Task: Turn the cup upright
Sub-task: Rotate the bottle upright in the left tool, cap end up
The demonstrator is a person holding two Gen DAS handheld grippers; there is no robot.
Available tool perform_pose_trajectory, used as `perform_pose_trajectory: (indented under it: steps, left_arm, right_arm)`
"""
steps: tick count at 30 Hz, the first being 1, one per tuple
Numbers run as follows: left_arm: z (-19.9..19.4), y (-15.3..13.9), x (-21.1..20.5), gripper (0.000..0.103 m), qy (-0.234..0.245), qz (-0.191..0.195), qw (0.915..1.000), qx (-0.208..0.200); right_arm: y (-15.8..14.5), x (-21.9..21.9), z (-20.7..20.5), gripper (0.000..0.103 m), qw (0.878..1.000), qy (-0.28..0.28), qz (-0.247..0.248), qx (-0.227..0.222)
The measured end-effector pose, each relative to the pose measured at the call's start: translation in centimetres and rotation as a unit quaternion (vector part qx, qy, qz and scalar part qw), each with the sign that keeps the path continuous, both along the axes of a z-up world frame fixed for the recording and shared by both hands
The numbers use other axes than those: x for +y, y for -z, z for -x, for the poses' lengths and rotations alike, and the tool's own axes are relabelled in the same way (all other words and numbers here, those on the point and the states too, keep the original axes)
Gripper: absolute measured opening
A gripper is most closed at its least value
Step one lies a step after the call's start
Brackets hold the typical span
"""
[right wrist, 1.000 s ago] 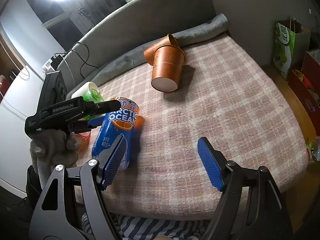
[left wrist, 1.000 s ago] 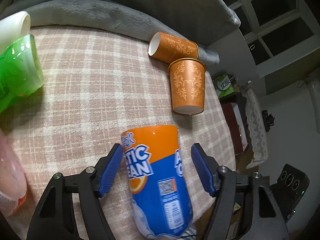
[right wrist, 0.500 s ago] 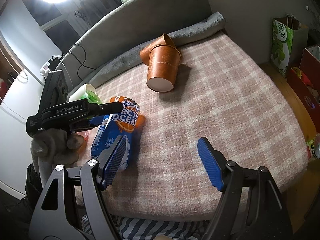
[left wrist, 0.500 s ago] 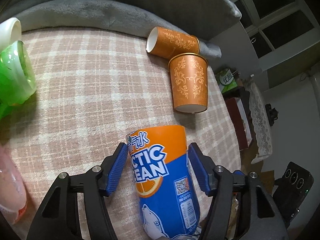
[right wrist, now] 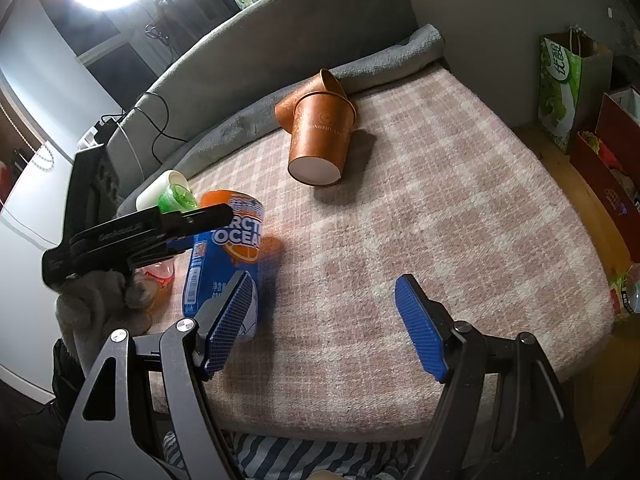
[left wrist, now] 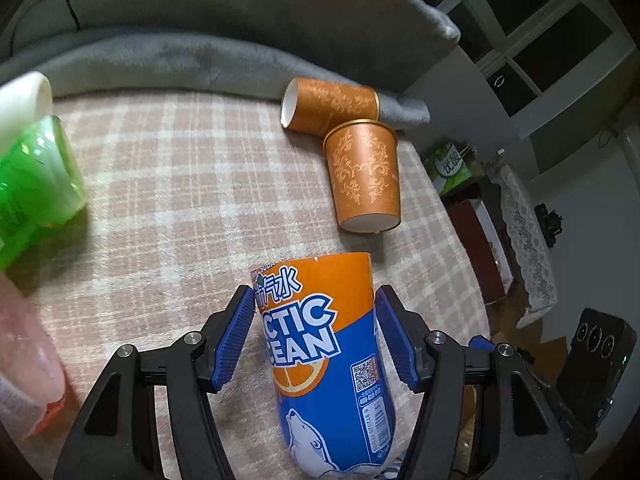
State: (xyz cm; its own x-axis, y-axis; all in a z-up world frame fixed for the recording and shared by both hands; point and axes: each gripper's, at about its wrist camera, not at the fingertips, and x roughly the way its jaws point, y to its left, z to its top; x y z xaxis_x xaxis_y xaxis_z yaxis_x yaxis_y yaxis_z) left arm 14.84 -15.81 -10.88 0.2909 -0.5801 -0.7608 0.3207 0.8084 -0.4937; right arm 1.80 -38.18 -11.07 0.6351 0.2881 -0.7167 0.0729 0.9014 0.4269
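An orange and blue "Arctic Ocean" cup [left wrist: 328, 344] lies on its side on the plaid blanket [left wrist: 180, 184]; it also shows in the right wrist view [right wrist: 228, 264]. My left gripper [left wrist: 316, 332] is shut on it, blue pads against both sides. My right gripper [right wrist: 320, 320] is open and empty above the blanket's near edge, to the right of the cup. The left gripper [right wrist: 216, 220] appears there held by a gloved hand.
Two orange patterned paper cups [left wrist: 364, 176] [left wrist: 328, 106] sit further back, one upside down, one on its side. A green bottle [left wrist: 28, 196] lies at left, a pink container [left wrist: 24, 360] near it. A grey sofa cushion [left wrist: 200, 60] borders the blanket. Bags [right wrist: 560, 88] stand on the floor at right.
My left gripper's jaws have closed from wide open onto the Arctic Ocean cup and slid further along it. The right gripper has stayed open and barely moved.
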Motion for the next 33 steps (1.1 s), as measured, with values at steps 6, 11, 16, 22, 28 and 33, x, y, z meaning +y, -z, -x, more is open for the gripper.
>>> perform_pose_trajectory:
  steps: [6,11,16,22,28,33]
  left_arm:
    - [1.6,-1.8,0.1,0.062,-0.005,-0.016,0.9981,-0.059]
    - [2.2,-2.7,0.2,0.061,-0.011,-0.027,0.9953,-0.092]
    - [3.0,-3.7,0.4,0.061,-0.018,-0.037,0.9910,-0.127]
    - [3.6,-4.5,0.2,0.061,-0.023,-0.049,0.9857,-0.160]
    - [4.0,-4.9,0.0,0.061,-0.028,-0.064,0.9805,-0.184]
    - [4.1,-5.2,-0.1,0.061,-0.034,-0.084,0.9733,-0.211]
  right_arm:
    - [0.0,0.1,0.0,0.077,1.000,0.001,0.000,-0.001]
    - [-0.1,0.3,-0.1,0.077,1.000,0.000,0.003,-0.003]
    - [-0.2,0.2,-0.1,0.077,1.000,0.002,0.004,-0.005]
    - [-0.6,0.5,0.1,0.077,1.000,0.002,0.014,-0.014]
    - [-0.7,0.6,0.2,0.077,1.000,0.002,0.016,-0.016]
    - [-0.8,0.5,0.2,0.077,1.000,0.006,0.014,-0.017]
